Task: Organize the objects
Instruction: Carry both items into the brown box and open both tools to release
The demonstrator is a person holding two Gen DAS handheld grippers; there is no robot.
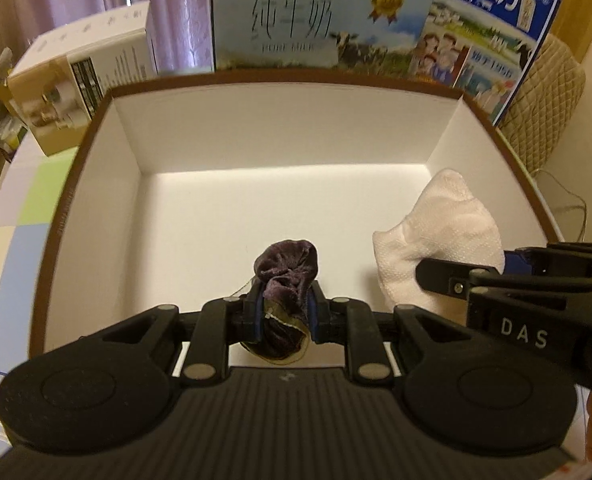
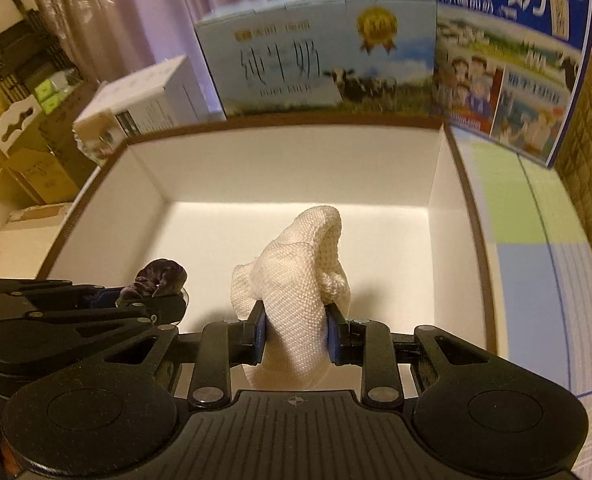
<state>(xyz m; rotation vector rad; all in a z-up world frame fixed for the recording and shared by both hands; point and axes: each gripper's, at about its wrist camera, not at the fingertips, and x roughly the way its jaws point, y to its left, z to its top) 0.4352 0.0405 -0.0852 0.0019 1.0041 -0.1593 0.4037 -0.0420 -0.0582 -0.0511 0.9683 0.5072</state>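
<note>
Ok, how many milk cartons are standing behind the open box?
2. The pale blue milk carton stands behind the box's far wall; the dark blue milk carton leans at its right. Others may be hidden behind them.

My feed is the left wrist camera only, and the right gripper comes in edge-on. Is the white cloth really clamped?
Observer: Yes. The right gripper has both pads pressed on the white cloth.
Operator: Anything to the right of the box?
Observer: A green and blue checked table cover lies beside the box.
Operator: And off to the left of the table?
Observer: A black folding cart stands beside the curtain.
</note>
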